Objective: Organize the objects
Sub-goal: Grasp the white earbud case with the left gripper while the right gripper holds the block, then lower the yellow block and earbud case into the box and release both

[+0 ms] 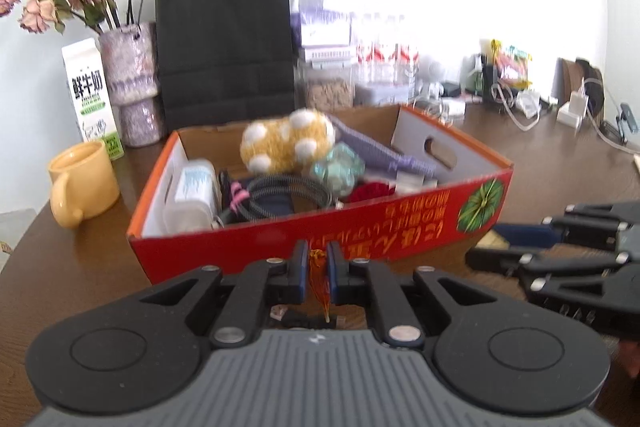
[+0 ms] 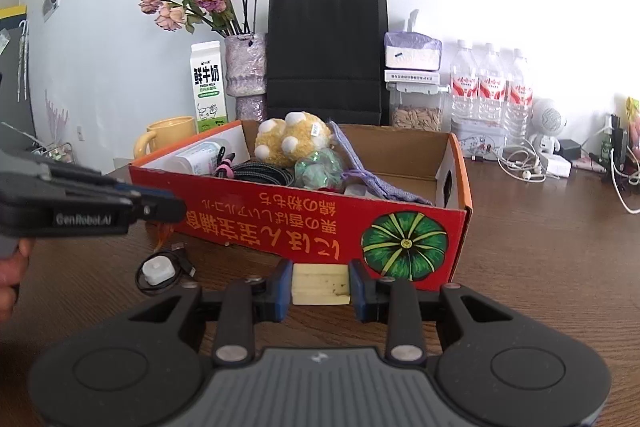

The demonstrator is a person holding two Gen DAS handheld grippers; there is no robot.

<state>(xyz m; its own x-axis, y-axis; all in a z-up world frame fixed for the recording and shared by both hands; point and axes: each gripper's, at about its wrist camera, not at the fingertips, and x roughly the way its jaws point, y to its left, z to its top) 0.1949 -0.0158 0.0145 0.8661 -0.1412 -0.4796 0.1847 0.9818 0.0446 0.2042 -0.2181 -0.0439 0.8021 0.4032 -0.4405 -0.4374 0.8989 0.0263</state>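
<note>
A red cardboard box [image 1: 280,239] [image 2: 304,223] with a green pumpkin picture stands on the brown table. It holds a yellow spotted plush [image 1: 286,141] [image 2: 292,141], a coiled black cable [image 1: 276,195], a white bottle [image 1: 194,193], a green bundle [image 1: 338,169] and purple cloth. My left gripper [image 1: 318,255] [image 2: 176,211] is shut on a small orange tassel [image 1: 319,275] [image 2: 162,233], held just above the table before the box's near wall. My right gripper [image 2: 320,275] [image 1: 486,245] is shut on a pale yellow block [image 2: 320,289] in front of the pumpkin picture.
A white charger with a black cord [image 2: 158,271] lies on the table under the left gripper. Behind the box stand a yellow mug [image 1: 82,183], a milk carton [image 1: 92,99], a vase of dried roses [image 1: 130,75], a black paper bag [image 1: 224,47] and water bottles [image 2: 492,87]. Cables [image 2: 520,163] clutter the back right.
</note>
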